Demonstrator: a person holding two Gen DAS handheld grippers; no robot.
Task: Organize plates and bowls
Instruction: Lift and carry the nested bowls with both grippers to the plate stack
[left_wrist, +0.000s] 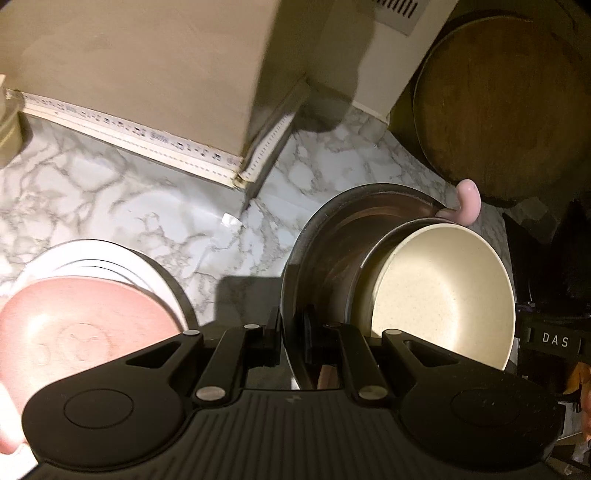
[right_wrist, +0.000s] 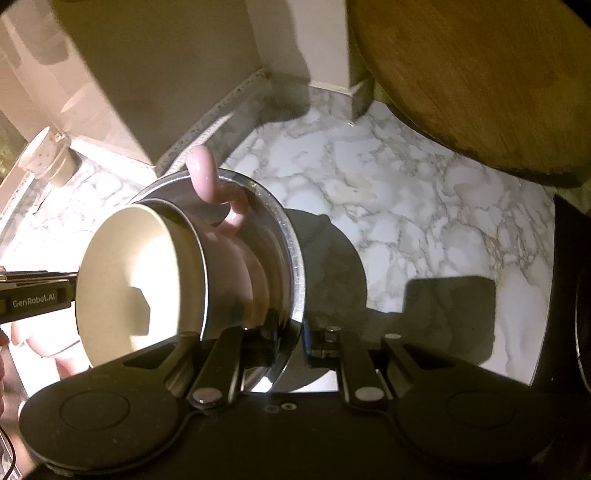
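Observation:
A steel bowl is tilted on its side above the marble counter, with a pink-handled cup and a cream bowl nested in it. My left gripper is shut on the steel bowl's rim. In the right wrist view my right gripper is shut on the opposite rim of the steel bowl, with the cream bowl and the pink cup inside. A pink bowl rests on stacked white plates at the lower left.
A marble counter runs to a beige wall. A round wooden board leans at the right; it also shows in the right wrist view. A small beige cup stands at the far left.

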